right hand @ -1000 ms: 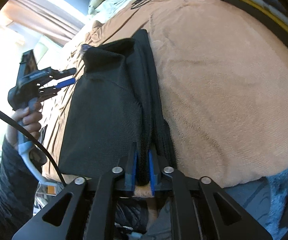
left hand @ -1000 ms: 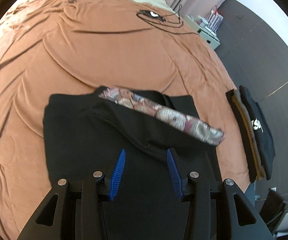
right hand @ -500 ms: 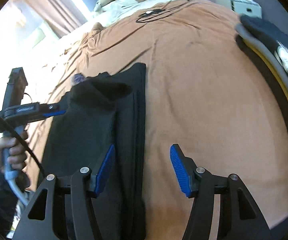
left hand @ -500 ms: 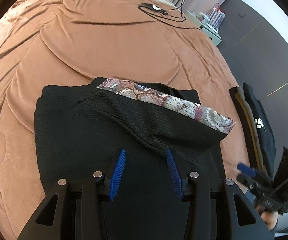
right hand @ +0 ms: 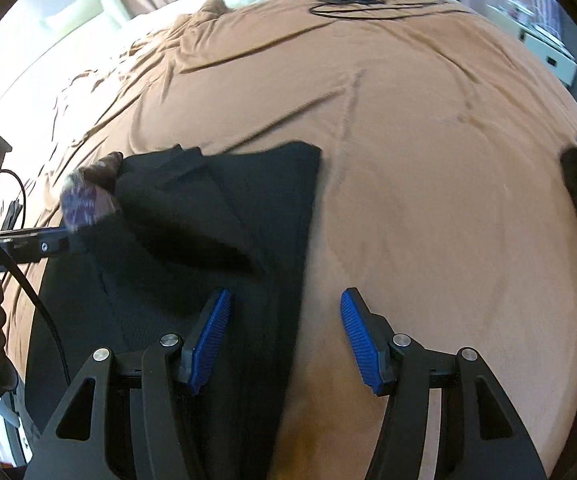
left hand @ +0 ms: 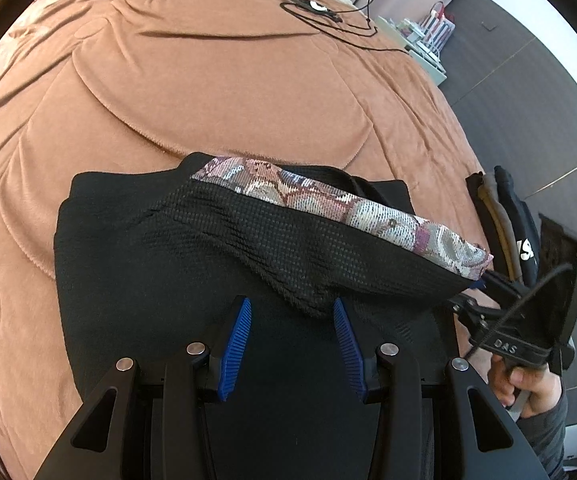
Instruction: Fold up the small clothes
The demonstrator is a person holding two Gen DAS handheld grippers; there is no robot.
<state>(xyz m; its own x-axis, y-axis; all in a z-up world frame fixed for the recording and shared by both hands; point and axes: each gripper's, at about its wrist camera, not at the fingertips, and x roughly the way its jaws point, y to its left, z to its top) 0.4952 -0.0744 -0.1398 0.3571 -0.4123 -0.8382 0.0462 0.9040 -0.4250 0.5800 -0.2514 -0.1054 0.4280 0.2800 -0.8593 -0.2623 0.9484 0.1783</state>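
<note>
Right claw (right hand: 284,340), a second ago pinched on the black garment's (left hand: 192,280) edge, now hangs wide over the bed (right hand: 428,180), left claw (left hand: 292,344) equally wide above the cloth; fold probably laid, patterned waistband (left hand: 328,204) still rumpled on top.

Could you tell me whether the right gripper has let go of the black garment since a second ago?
Yes. The right gripper was clamped on the black garment edge; now its jaws stand open above that edge and the brown blanket.

Left gripper (left hand: 293,344), right gripper (right hand: 286,342): black frames, ribbed blue pads, silver screws; black cable, dark sleeve.
</note>
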